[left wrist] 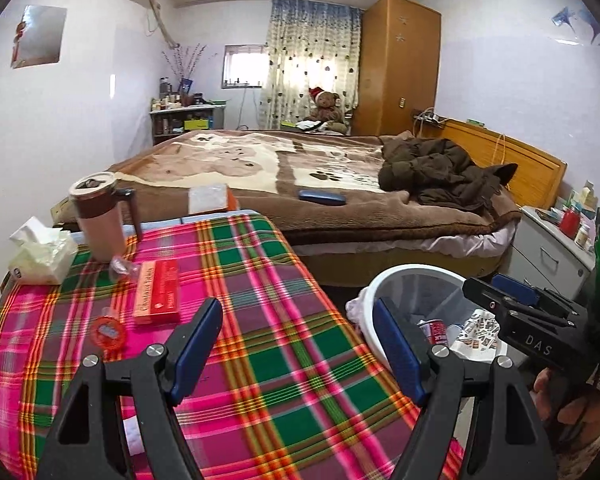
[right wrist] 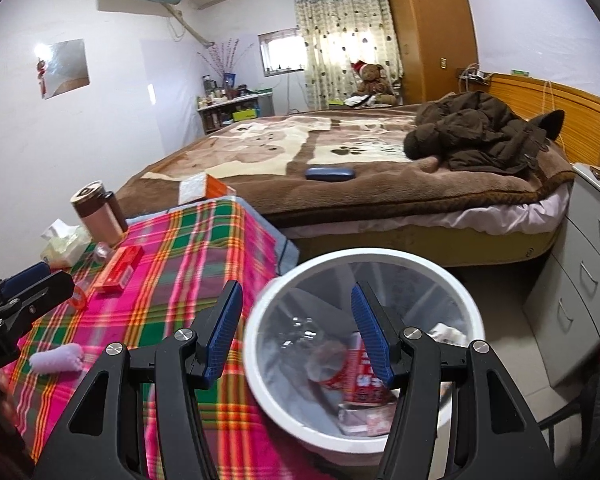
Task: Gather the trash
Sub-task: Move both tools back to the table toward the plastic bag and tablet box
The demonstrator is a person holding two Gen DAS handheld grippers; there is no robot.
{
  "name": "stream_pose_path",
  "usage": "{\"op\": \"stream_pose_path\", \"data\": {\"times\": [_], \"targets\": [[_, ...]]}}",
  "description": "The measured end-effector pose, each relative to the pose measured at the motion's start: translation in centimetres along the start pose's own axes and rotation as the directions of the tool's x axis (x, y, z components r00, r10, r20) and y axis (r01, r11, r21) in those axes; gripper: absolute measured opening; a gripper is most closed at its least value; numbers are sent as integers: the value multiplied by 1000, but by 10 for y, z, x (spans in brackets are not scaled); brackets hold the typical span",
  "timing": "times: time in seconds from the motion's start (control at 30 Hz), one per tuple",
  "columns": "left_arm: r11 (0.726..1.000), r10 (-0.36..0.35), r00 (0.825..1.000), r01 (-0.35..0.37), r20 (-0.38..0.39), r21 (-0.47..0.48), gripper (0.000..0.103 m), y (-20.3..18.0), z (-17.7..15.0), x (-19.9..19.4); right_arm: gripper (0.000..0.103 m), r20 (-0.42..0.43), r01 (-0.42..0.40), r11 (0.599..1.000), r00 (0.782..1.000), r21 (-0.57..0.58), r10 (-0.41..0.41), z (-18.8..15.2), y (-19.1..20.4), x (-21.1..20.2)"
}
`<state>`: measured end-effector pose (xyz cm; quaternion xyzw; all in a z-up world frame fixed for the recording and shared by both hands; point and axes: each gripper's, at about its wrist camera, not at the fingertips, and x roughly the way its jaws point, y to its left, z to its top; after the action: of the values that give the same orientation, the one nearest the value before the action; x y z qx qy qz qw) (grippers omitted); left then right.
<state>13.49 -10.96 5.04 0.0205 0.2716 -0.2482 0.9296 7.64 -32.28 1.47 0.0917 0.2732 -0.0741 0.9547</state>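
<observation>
left gripper (left wrist: 298, 346): jaws apart, empty | right gripper (right wrist: 296, 330): jaws apart, empty, over white round plastic bin (right wrist: 470, 304) | flat red cardboard box (left wrist: 158, 292): on plaid cloth, ahead-left of left fingers, long axis pointing away; left hand nearer, I judge.

Both wrist cameras look forward and downward from close range. They share the plaid table (left wrist: 260, 280), white bin (right wrist: 466, 312) and bed (left wrist: 260, 168).
</observation>
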Motion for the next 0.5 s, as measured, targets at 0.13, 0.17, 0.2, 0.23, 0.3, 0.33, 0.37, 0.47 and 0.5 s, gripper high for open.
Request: {"op": "stream_pose_path", "data": {"times": [0.13, 0.17, 0.2, 0.23, 0.3, 0.33, 0.37, 0.47, 0.5], "targets": [[999, 34, 999, -34, 4, -10, 79, 15, -3, -7, 58, -2, -25, 1000, 1000, -12, 25, 0, 13, 5], [999, 39, 999, -39, 5, -14, 79, 20, -4, -8, 58, -4, -31, 999, 1000, -14, 31, 0, 16, 6], [999, 43, 999, -43, 6, -23, 79, 24, -5, -10, 58, -6, -39, 999, 999, -18, 39, 0, 21, 8], [998, 47, 999, -47, 8, -32, 79, 30, -5, -12, 58, -9, -47, 999, 999, -22, 46, 0, 26, 9], [997, 62, 998, -61, 13, -49, 79, 42, -7, -15, 58, -12, -60, 998, 998, -32, 59, 0, 35, 12], [996, 76, 997, -75, 16, -52, 79, 47, -7, -16, 58, -13, -66, 997, 998, -37, 65, 1, 39, 14], [994, 89, 996, -88, 16, -57, 79, 53, -8, -18, 58, -15, -75, 996, 997, -43, 74, 2, 45, 16], [990, 111, 994, -111, 2, -86, 79, 73, -12, -18, 60, -26, -96, 994, 995, -51, 95, 2, 57, 21], [988, 127, 992, -127, -1, -91, 79, 79, -13, -18, 61, -26, -102, 993, 995, -56, 101, 3, 62, 23]]}}
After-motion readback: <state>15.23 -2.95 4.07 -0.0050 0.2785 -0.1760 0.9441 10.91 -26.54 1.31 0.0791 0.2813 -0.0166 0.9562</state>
